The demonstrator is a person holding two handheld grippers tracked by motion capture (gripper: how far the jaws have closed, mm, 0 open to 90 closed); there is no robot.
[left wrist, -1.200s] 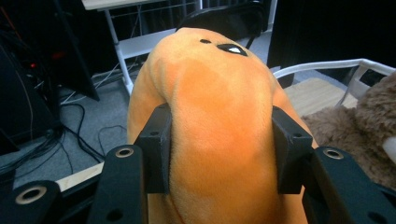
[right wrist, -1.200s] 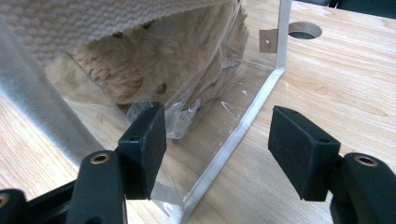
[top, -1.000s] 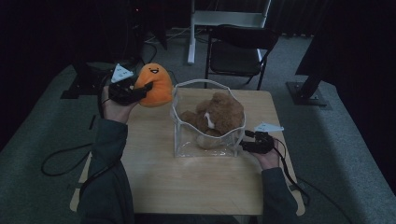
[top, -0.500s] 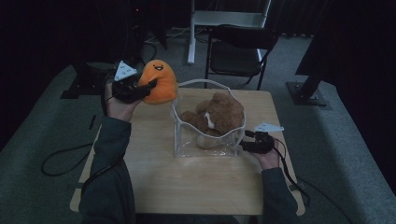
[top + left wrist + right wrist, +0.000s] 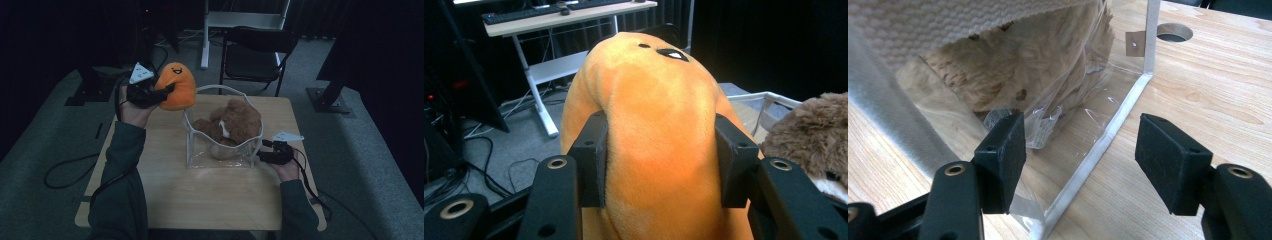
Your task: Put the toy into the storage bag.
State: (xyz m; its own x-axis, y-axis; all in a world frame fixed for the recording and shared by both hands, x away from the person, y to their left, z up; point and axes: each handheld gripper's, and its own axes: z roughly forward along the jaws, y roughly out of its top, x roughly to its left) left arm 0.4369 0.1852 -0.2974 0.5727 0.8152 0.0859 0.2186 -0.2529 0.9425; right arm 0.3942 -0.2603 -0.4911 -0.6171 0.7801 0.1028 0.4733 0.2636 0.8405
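My left gripper (image 5: pixel 167 92) is shut on an orange plush toy (image 5: pixel 176 86) with a smiling face, held up in the air over the table's far left corner. Both pads squeeze the orange plush toy (image 5: pixel 659 125) at its middle. A clear plastic bag (image 5: pixel 220 156) with a white handle stands on the wooden table (image 5: pixel 200 200), and a brown teddy bear (image 5: pixel 232 122) sits inside it. My right gripper (image 5: pixel 260 156) rests on the table at the bag's right lower corner. The bag's corner seam (image 5: pixel 1103 140) lies between the right gripper's (image 5: pixel 1080 160) open jaws, and the pads do not press it.
A black chair (image 5: pixel 260 50) and a white desk frame (image 5: pixel 245 20) stand beyond the table's far edge. Cables (image 5: pixel 65 170) trail over the grey carpet on the left. The tabletop has a round hole (image 5: pixel 1174 31) near the bag. A keyboard (image 5: pixel 524 12) lies on the desk.
My left gripper has carried the orange plush a little up and to the right, closer to the bag's rim. The right gripper has stayed where it was.
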